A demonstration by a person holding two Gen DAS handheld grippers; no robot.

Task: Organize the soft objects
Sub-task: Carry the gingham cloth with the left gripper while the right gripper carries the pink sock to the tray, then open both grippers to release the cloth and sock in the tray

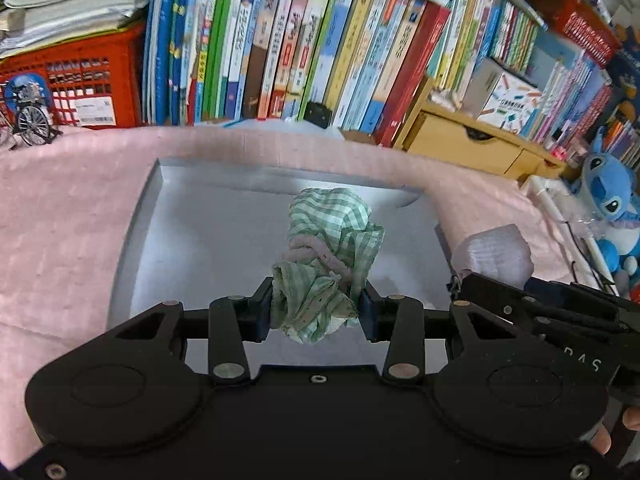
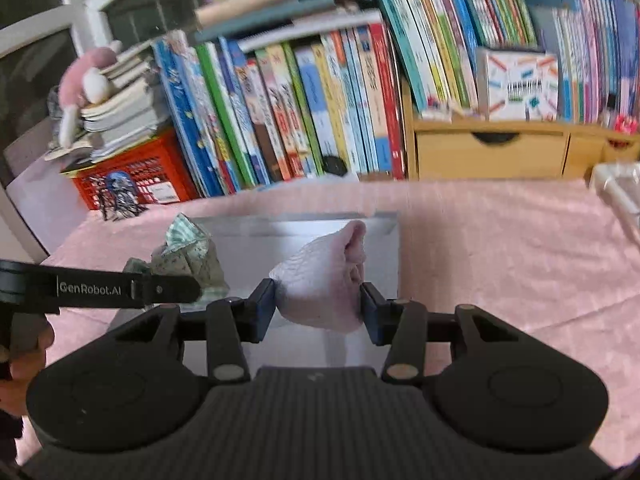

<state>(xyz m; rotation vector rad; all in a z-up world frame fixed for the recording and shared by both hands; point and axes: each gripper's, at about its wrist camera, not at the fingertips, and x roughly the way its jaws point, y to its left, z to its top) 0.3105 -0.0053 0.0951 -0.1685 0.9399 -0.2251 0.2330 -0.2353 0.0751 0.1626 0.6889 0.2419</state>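
while held over the grey tray, near its front edge, green checked cloth pinched in left gripper, pale pink cloth clamped in right gripper by the right edge. light, limp, crushable; best gripped mid-bunch.

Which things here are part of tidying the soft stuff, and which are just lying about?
Part of the job:
- green checked cloth, held in the left tongs
- pale pink cloth, held in the right tongs
- grey tray

Just lying about:
- books
- red crate
- blue plush toy
- model bicycle
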